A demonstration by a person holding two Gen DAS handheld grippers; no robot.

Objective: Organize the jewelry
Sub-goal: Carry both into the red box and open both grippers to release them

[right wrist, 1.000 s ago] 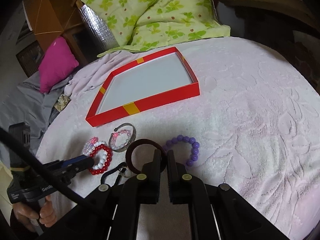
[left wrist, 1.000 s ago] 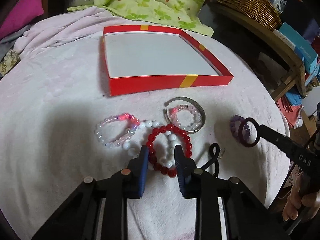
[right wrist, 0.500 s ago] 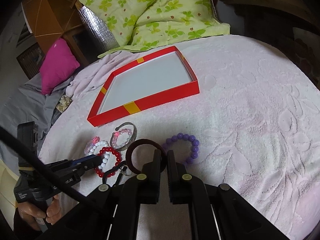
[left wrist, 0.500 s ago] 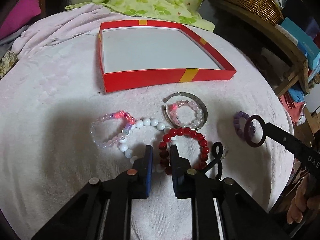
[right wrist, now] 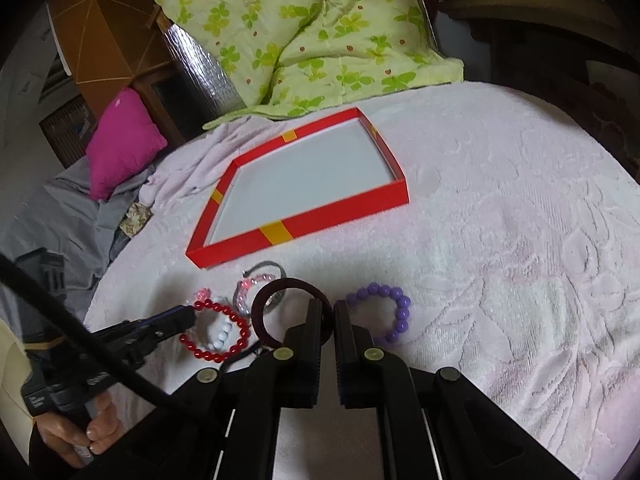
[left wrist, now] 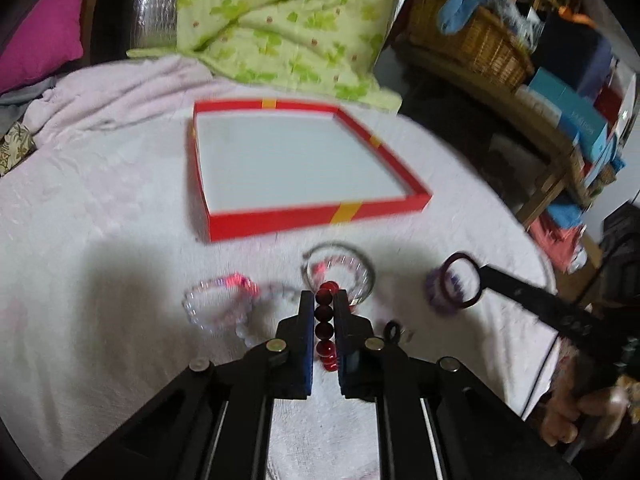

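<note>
The left gripper (left wrist: 324,312) is clamping the red bead bracelet (left wrist: 325,326), glossy round beads, edge-on between its pads above the pink blanket (right wrist: 500,240). The right gripper (right wrist: 327,316) is pinching one dark maroon ring bangle (right wrist: 276,304). One purple bead bracelet (right wrist: 394,312) is lying just beside it; one red box (right wrist: 304,216) is sitting beyond.

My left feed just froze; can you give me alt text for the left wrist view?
The left gripper is shut on a red beaded bracelet, above a pale pink blanket. Ahead lies an open red cardboard box with a white floor; to the right, the right gripper holds a dark ring-shaped bangle.
</note>
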